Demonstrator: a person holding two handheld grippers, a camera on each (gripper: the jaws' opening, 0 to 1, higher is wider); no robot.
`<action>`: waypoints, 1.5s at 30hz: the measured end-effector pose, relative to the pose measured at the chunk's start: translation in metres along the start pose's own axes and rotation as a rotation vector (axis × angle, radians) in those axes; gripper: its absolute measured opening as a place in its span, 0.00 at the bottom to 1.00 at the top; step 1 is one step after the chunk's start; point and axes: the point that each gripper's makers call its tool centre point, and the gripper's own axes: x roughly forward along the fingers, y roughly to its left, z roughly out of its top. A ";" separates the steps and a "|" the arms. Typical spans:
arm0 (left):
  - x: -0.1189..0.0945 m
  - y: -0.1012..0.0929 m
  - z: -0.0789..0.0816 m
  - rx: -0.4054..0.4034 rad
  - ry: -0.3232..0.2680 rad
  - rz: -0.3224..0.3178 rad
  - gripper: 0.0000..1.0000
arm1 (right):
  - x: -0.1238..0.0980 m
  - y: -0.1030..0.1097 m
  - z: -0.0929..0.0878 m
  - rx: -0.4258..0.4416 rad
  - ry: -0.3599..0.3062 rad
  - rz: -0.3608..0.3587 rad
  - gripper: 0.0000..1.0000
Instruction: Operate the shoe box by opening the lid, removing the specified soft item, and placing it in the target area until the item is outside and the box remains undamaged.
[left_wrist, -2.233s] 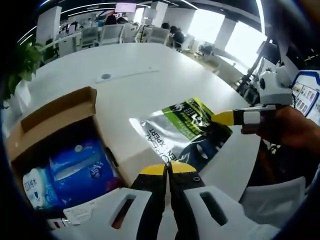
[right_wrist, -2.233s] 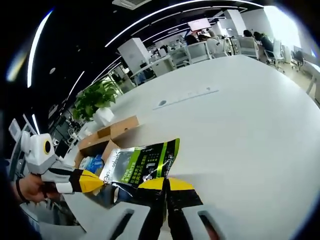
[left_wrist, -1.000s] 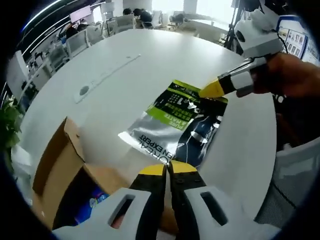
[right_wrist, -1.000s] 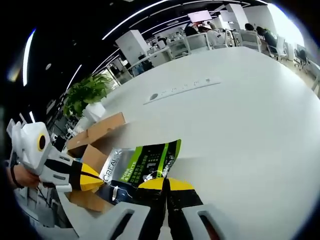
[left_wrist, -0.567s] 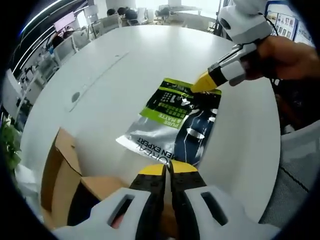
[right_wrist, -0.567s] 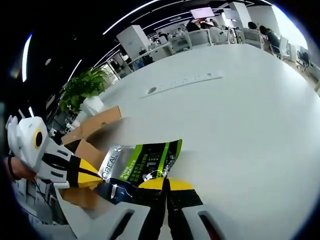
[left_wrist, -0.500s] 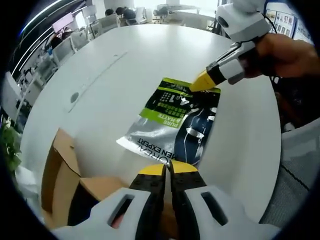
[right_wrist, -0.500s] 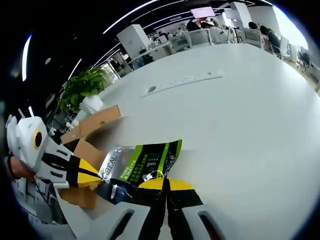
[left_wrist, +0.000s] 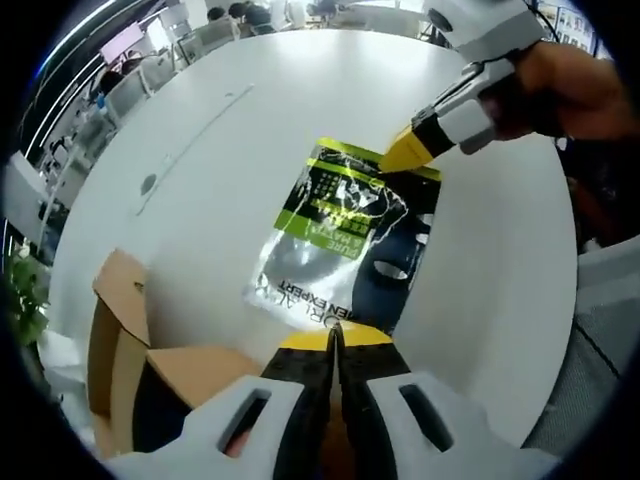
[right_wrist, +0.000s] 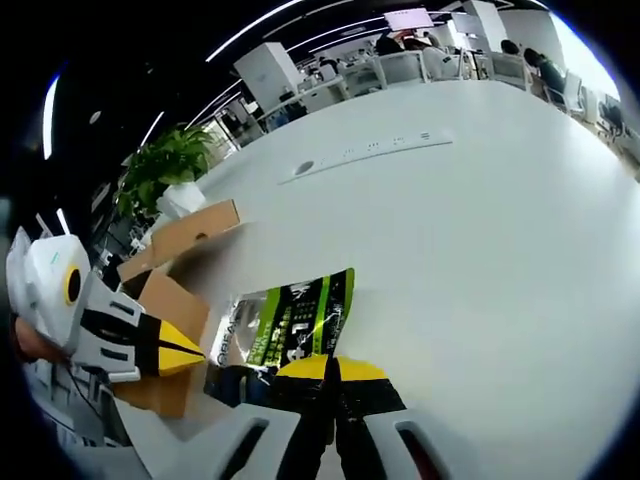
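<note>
A soft foil pouch (left_wrist: 345, 245), silver, green and dark blue, is stretched over the white table (left_wrist: 230, 150) between both grippers. My left gripper (left_wrist: 335, 340) is shut on the pouch's near silver edge. My right gripper (left_wrist: 410, 152), held by a hand (left_wrist: 565, 85), comes in from the upper right and is shut on the far green corner. In the right gripper view, my right gripper (right_wrist: 335, 368) pinches the pouch (right_wrist: 290, 325), and the left gripper (right_wrist: 175, 358) sits at its left end. The open cardboard shoe box (left_wrist: 120, 345) lies to the left, its flap up.
The box (right_wrist: 180, 250) stands near the table's edge, with a potted plant (right_wrist: 165, 160) behind it. A socket strip (right_wrist: 370, 150) is set into the wide white table (right_wrist: 480, 230). Office chairs (right_wrist: 400, 70) and seated people line the far side.
The pouch, held by both grippers, has come out past the box and over the table. It now hangs narrower and more buckled. Both views have tilted down toward the table.
</note>
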 end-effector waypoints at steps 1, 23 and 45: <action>0.000 0.000 0.000 -0.001 -0.001 0.002 0.01 | 0.001 0.001 -0.001 0.000 0.002 0.001 0.00; -0.050 0.004 0.022 -0.261 -0.230 -0.063 0.16 | 0.005 0.003 -0.013 0.097 -0.009 -0.012 0.00; -0.111 0.015 -0.036 -0.383 -0.315 0.034 0.21 | 0.018 0.006 -0.004 0.110 -0.015 -0.029 0.00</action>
